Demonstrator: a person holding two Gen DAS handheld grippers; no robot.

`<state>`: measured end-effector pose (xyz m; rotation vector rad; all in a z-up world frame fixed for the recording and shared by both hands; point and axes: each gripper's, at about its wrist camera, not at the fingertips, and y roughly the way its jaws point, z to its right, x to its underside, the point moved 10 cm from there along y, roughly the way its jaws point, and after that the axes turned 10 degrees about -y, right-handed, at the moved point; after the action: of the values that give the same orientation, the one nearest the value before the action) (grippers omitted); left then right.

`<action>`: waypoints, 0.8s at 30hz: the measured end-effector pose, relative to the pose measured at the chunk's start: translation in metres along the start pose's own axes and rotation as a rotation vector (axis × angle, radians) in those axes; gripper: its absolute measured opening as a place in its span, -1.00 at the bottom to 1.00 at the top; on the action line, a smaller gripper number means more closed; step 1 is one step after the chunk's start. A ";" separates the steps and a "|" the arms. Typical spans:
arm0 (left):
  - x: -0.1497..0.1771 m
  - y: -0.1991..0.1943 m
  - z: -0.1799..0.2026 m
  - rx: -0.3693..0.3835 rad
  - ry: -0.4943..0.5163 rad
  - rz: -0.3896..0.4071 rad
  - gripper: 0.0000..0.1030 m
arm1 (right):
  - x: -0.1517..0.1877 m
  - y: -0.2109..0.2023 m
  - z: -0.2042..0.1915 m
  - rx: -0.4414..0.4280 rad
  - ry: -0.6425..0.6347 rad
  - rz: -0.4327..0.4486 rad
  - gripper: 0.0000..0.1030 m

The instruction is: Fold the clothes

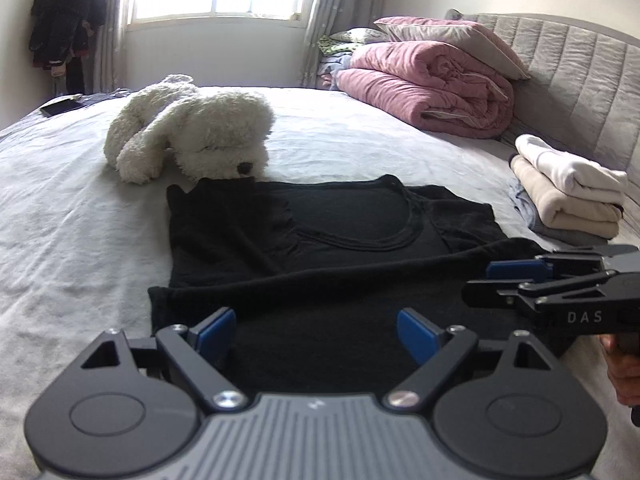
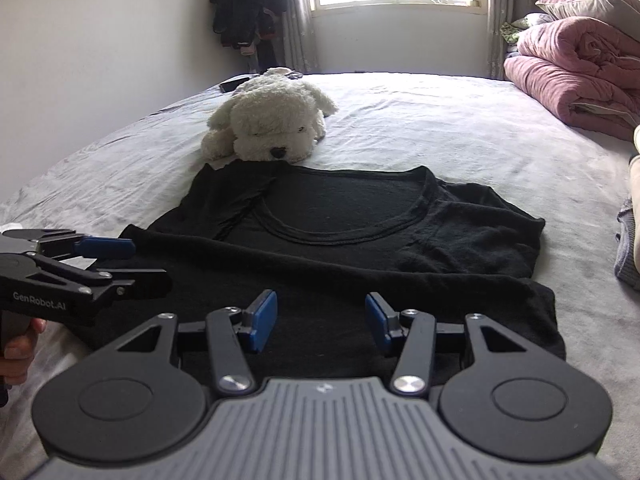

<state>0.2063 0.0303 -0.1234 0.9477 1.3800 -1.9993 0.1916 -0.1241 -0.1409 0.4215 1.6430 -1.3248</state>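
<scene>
A black shirt (image 1: 320,236) lies flat on the bed with its neckline facing me; its near part is folded over into a thick band (image 2: 320,280). My left gripper (image 1: 316,328) hovers open over the near left edge of that band, nothing between its blue pads. My right gripper (image 2: 320,314) stands open over the near right part, jaws narrower, nothing pressed between them. Each gripper shows in the other's view: the right gripper (image 1: 492,282) at the right edge, the left gripper (image 2: 136,264) at the left edge, each held by a hand.
A white plush dog (image 1: 192,132) lies just beyond the shirt's far edge. Folded pink bedding (image 1: 428,84) sits by the grey headboard (image 1: 580,80). A stack of folded light clothes (image 1: 568,188) rests right of the shirt. The pale bedsheet (image 1: 72,208) spreads to the left.
</scene>
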 end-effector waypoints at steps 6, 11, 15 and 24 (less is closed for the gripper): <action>0.020 0.004 0.001 -0.033 0.085 -0.038 0.73 | 0.015 0.007 -0.009 0.006 -0.044 -0.051 0.00; 0.021 -0.002 -0.013 -0.029 0.062 -0.036 0.74 | 0.021 0.000 0.006 0.013 -0.011 -0.051 0.02; 0.022 -0.007 -0.022 -0.030 0.054 -0.034 0.74 | 0.027 -0.007 0.019 0.033 0.003 -0.052 0.02; 0.024 -0.019 -0.035 -0.062 0.077 -0.043 0.75 | 0.035 -0.025 0.038 0.063 0.013 -0.057 0.02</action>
<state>0.1855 0.0688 -0.1397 0.9840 1.5066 -1.9578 0.1728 -0.1766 -0.1537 0.4236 1.6383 -1.4217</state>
